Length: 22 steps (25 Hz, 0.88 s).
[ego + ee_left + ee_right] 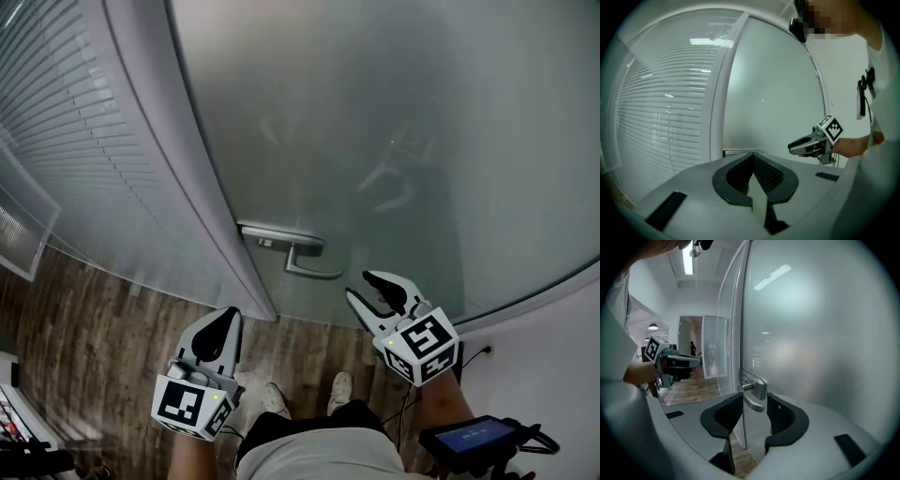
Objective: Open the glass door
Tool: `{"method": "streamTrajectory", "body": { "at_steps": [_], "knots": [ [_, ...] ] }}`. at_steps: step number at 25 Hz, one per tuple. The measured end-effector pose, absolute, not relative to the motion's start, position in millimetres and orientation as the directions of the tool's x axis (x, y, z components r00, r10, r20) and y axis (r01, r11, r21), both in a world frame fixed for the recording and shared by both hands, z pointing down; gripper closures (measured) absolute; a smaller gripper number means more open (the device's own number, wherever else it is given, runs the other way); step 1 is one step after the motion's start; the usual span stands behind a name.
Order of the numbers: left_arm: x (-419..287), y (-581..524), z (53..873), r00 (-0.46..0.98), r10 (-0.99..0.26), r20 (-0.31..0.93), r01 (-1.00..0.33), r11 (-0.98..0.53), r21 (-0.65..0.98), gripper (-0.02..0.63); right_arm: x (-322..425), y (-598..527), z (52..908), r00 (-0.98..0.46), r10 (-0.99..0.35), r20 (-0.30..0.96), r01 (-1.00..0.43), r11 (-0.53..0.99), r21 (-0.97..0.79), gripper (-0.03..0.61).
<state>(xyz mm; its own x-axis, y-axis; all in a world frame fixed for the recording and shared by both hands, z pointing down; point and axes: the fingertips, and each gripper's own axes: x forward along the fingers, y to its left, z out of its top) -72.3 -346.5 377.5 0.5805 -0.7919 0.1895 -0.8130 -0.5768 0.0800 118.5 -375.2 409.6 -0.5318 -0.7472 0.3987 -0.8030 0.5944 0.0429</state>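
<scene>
Frosted glass door is standing before the person. Its lever handle is sitting near the door's left edge, just beside the pale frame. The right hand-held gripper is hovering just below and to the right of the handle, released, with its jaws standing wide apart. In the right gripper view the handle is showing through the gap between the jaws but ahead of them, and the pads are touching nothing. The left hand-held gripper is hanging lower, near the foot of the frame and over the wood floor, clenched with its jaws pressing together on nothing. Slatted blinds are showing behind the glass panel left of the frame.
</scene>
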Motion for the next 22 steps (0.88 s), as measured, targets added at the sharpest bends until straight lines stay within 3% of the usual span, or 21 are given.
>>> {"method": "streamTrajectory", "body": {
  "at_steps": [12, 22],
  "knots": [
    [-75, -341, 399, 0.551, -0.799, 0.240, -0.833, -0.545, 0.097, 0.614, 99, -400, 462, -0.526, -0.619, 0.583, -0.678, 0.719, 0.151, 0.431],
    [-79, -346, 394, 0.556, -0.800, 0.226, -0.830, -0.548, 0.102, 0.614, 97, -402, 470, -0.500, -0.612, 0.613, -0.692, 0.708, 0.142, 0.462]
  ]
}}
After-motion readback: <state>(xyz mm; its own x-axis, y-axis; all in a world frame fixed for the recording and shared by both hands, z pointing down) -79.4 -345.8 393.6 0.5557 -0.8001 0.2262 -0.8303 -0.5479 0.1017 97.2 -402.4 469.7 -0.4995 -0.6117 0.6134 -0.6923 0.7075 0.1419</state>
